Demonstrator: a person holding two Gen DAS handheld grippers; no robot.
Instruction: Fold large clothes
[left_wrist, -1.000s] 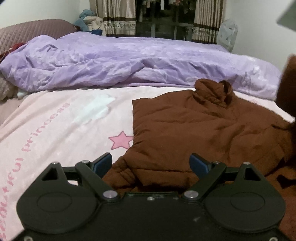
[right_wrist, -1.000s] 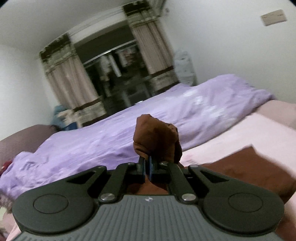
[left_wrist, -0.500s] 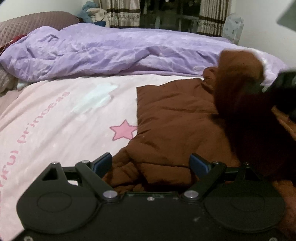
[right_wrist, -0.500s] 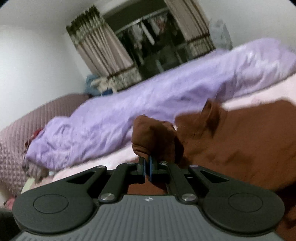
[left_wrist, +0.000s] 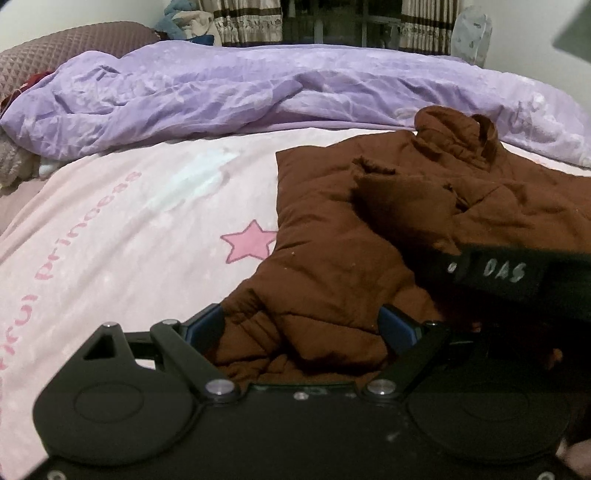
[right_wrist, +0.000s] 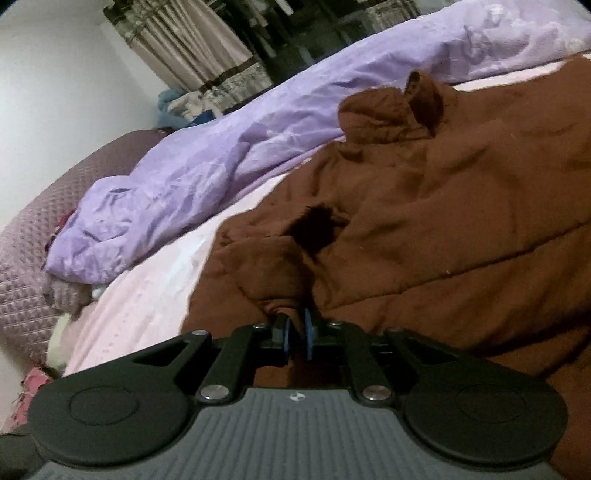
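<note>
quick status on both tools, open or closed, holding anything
left tool: open wide, brown jacket hem between its fingers, not gripped.
right tool: just been opening, jacket sleeve between its pads, grip loosening.

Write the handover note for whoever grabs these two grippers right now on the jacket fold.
Right gripper: jaws have just been opening, a narrow gap now, the brown jacket sleeve cuff between them; whether the pads press it is unclear.
Left gripper: open wide, empty, low over the jacket's near edge.
Jacket lies on the pink sheet, collar toward the purple duvet.
Done: one sleeve laid across the body.
Left: release it, fold the rest.
</note>
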